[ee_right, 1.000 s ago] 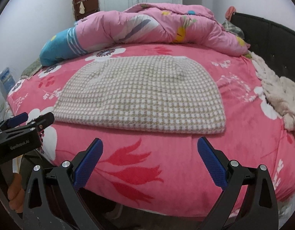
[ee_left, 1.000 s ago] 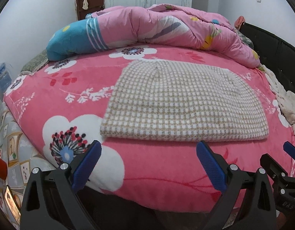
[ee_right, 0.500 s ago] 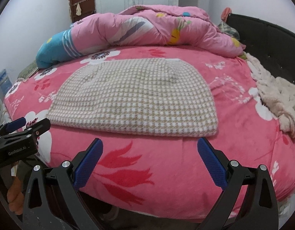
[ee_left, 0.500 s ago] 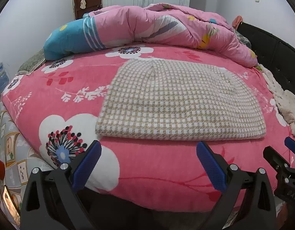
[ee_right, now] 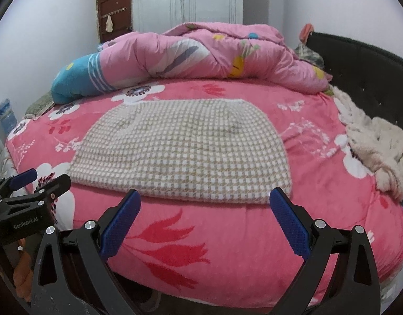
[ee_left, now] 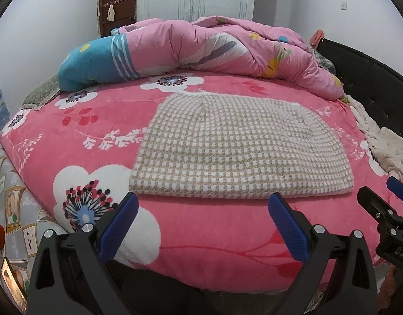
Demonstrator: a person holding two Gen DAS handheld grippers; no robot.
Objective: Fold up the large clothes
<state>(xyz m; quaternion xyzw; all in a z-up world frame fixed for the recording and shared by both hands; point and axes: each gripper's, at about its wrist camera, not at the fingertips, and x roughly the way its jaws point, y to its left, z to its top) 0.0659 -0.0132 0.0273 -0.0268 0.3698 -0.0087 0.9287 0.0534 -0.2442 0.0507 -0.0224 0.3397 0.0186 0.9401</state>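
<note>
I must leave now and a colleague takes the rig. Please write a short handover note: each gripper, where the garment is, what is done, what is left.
Left gripper: open, holds nothing, near the bed's front edge, short of the garment's left half.
Right gripper: open, holds nothing, short of the garment's right half.
Checked garment: lies flat on the pink floral blanket, folded edge toward the grippers. The pink quilt is bunched behind it, apart from it.
Done: it appears folded at least once.
Left: probably fold it smaller; neither gripper touches it yet.
</note>
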